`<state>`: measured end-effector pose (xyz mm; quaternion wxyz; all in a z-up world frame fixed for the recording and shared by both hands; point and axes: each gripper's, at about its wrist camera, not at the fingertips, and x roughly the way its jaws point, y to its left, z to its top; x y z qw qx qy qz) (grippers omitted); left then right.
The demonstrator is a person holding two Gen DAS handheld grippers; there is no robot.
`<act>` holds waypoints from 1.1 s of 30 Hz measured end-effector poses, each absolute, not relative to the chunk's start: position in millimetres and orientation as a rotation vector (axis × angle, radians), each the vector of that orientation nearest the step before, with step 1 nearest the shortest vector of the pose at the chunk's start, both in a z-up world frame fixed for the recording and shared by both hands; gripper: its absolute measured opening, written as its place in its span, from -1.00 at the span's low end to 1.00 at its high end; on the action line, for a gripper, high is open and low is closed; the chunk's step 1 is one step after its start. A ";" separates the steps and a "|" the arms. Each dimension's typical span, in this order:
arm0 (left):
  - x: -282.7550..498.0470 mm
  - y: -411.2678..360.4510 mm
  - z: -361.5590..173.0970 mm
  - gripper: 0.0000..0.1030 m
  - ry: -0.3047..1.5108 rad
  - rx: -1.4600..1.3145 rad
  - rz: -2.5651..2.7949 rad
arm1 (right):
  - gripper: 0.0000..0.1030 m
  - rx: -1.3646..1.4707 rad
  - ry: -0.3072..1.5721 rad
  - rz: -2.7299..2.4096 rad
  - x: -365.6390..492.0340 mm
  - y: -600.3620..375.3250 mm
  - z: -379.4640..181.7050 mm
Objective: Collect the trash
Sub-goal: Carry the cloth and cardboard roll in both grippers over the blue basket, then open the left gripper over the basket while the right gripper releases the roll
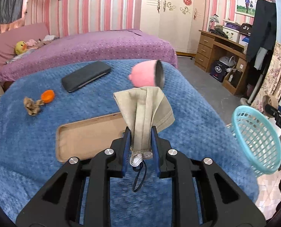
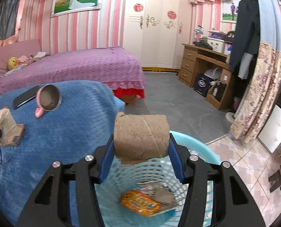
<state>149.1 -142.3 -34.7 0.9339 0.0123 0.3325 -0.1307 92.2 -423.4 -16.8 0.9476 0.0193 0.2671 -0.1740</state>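
My left gripper [image 1: 140, 132] is shut on a folded beige cloth piece [image 1: 146, 106] with a white lace edge and a dark cord loop, held above the blue blanket [image 1: 27, 151]. My right gripper [image 2: 141, 140] is shut on a brown cardboard roll tube [image 2: 140, 128], right over a turquoise mesh basket [image 2: 197, 147]. An orange wrapper [image 2: 140, 202] and other scraps lie in the basket. On the blanket, an orange bottle cap [image 1: 48, 96] and a crumpled brown paper wad [image 1: 31, 106] lie far left. The basket [image 1: 257, 141] also shows at the blanket's right edge.
A black phone [image 1: 86, 76], a tipped pink cup [image 1: 146, 73] and a tan phone case [image 1: 87, 136] lie on the blanket. A purple bed [image 1: 102, 45] stands behind, a wooden desk [image 1: 220, 53] to the right. Grey floor [image 2: 178, 98] lies beyond the basket.
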 end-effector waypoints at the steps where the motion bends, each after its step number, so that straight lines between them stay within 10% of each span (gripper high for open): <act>1: 149.3 -145.7 -34.3 -0.62 0.680 0.024 -0.271 | 0.03 0.045 0.545 -0.363 91.3 -429.9 -17.1; 27: 103.6 -363.2 -51.2 -0.61 0.667 0.150 -0.554 | 0.03 0.105 0.616 -0.508 45.0 -531.7 -37.3; 30: 100.2 -378.4 -52.8 -0.44 0.673 0.172 -0.562 | 0.03 0.121 0.612 -0.515 36.5 -538.0 -38.5; 33: 99.9 -381.0 -49.5 0.22 0.662 0.190 -0.547 | 0.03 0.125 0.611 -0.512 33.5 -540.5 -39.0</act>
